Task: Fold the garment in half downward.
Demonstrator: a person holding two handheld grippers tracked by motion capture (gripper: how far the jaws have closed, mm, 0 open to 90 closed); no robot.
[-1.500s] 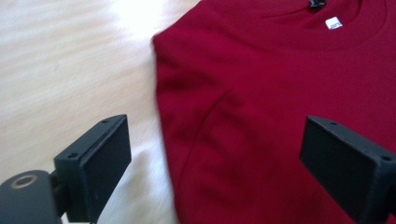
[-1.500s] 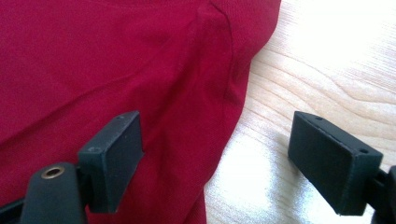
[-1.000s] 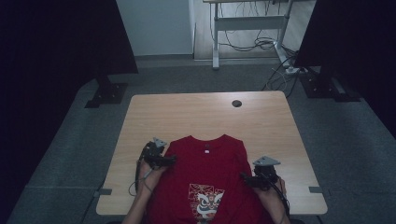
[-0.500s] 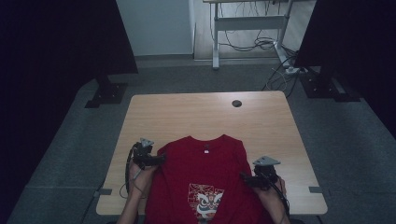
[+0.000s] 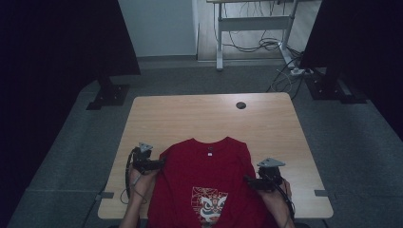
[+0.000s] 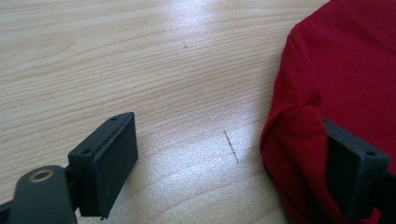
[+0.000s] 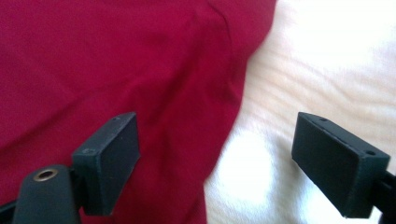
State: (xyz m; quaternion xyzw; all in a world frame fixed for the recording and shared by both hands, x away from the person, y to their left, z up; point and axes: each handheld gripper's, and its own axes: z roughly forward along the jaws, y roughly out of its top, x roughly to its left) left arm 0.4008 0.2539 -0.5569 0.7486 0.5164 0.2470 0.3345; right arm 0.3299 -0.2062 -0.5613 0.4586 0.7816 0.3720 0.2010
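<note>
Wooden desk (image 5: 190, 118) from above, red t-shirt (image 5: 209, 175) spread at its near edge; left gripper (image 5: 159, 164) and right gripper (image 5: 248, 180) flank it; left gripper view: fingers (image 6: 105, 163) wide apart, straddling the shirt's edge; right gripper view: fingers (image 7: 109, 158) gaping too, same deal.

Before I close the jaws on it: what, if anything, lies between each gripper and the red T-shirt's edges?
Nothing visible. The left gripper stands open astride the edge of the red printed T-shirt, with bare light wooden table between its jaws. The right gripper is open too, one jaw over cloth, one over wood.
</note>
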